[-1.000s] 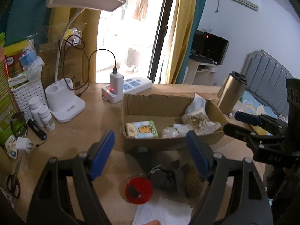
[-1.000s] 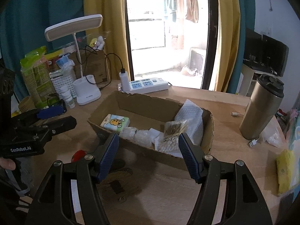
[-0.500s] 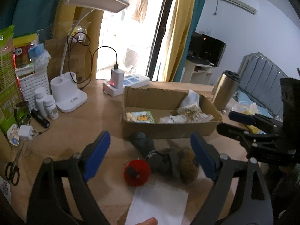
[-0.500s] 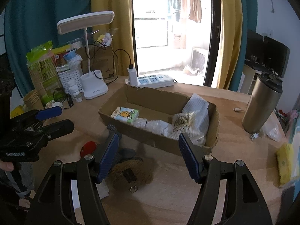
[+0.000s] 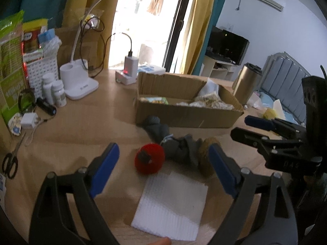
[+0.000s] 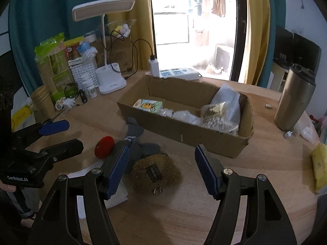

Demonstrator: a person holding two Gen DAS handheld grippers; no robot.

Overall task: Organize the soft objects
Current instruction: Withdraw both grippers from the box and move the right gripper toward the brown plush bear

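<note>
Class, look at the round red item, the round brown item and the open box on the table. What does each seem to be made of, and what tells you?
Round red item: looks like fuzzy plush, matte, with a dark sewn tag. Round brown item: shaggy, fur-like pile, probably plush, with a dark label and a small metal ring. Open box: corrugated cardboard, plain brown, rough torn edges.

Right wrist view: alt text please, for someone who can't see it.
The open right gripper hovers over a brown furry pom-pom on the wooden table, empty. Behind lie a grey sock, a red pom-pom and an open cardboard box; the left gripper is at left.
</note>
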